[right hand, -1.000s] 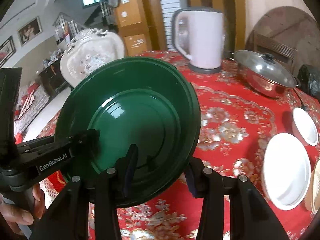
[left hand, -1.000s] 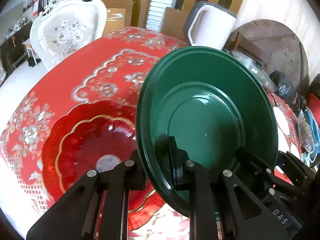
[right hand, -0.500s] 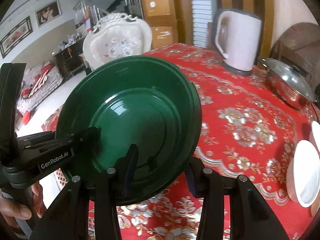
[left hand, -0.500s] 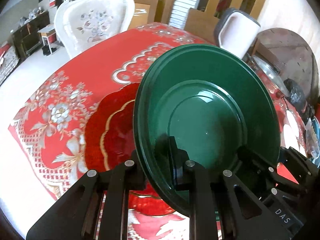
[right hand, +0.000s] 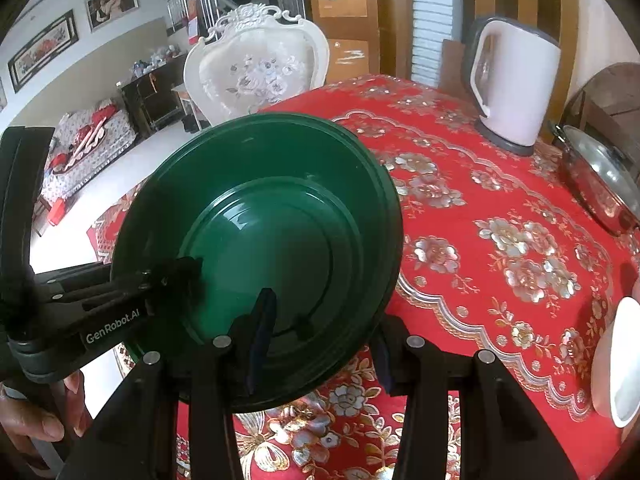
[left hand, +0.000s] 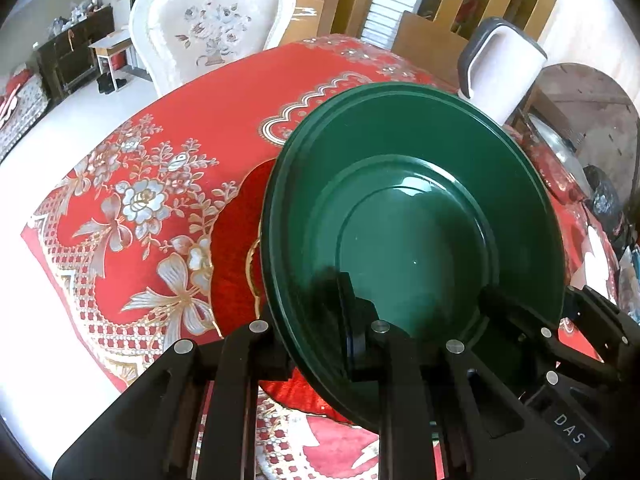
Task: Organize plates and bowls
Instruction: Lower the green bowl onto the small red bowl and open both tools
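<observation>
Above the red plate (left hand: 236, 248) on the bench (left hand: 132, 208), both grippers' fingers are clamping the tilted green plate (left hand: 412, 240) by its near rim w/ left gripper (left hand: 308, 316) & right gripper (right hand: 320, 332), risking a slip or a chipping knock if lowered unevenly.

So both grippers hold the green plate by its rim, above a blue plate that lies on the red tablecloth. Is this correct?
Not quite: the plate lying underneath is red, not blue. The left wrist view shows it on the red tablecloth, partly hidden by the green plate. The rest holds: the left gripper and the right gripper both grip the green plate by its rim.
</observation>
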A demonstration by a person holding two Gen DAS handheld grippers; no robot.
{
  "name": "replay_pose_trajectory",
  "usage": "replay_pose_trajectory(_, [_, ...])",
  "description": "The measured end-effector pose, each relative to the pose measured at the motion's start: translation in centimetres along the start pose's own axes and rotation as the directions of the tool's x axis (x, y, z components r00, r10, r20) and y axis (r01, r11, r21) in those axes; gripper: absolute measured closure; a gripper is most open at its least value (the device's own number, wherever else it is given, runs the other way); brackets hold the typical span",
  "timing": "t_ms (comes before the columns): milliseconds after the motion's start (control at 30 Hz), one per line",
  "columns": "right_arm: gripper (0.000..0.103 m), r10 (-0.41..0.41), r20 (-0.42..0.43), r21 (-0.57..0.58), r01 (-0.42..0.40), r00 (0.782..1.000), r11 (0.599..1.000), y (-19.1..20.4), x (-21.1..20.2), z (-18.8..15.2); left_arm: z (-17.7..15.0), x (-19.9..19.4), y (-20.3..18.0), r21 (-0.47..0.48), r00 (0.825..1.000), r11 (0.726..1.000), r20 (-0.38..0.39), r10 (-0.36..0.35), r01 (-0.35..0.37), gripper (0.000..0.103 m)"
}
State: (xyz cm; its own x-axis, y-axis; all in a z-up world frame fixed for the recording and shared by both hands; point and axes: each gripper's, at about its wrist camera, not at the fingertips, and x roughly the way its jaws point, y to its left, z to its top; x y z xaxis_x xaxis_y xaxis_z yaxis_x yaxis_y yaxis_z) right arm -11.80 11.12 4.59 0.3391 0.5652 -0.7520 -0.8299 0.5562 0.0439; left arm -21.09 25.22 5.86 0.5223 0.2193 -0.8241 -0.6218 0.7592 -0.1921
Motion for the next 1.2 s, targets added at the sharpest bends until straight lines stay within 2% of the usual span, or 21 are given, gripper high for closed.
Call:
replay_pose_trajectory(433, [0.056,0.005,-0.046,-0.032,-0.007,0.999,0.999,2.0,2.0,0.1,-0.3,1.2,1.7,-0.023,0.999,0.999,-0.006,0.037,-0.037,0.087])
replay_pose_trajectory(867, [0.054,-0.004,-0.078,-0.026,0.002,0.997,1.000,1.9,2.8,0.1,-0.1,1.7,1.3,0.012,0.998,0.998,0.010,0.063,-0.063,0.087])
replay_pose_trajectory(1200, [0.048,0.007,-0.085,0.000,-0.007,0.996,1.000,1.6,2.6,0.0,-0.2,2.1,1.0,0.022,0.999,0.999,0.011,0.047,-0.047,0.086])
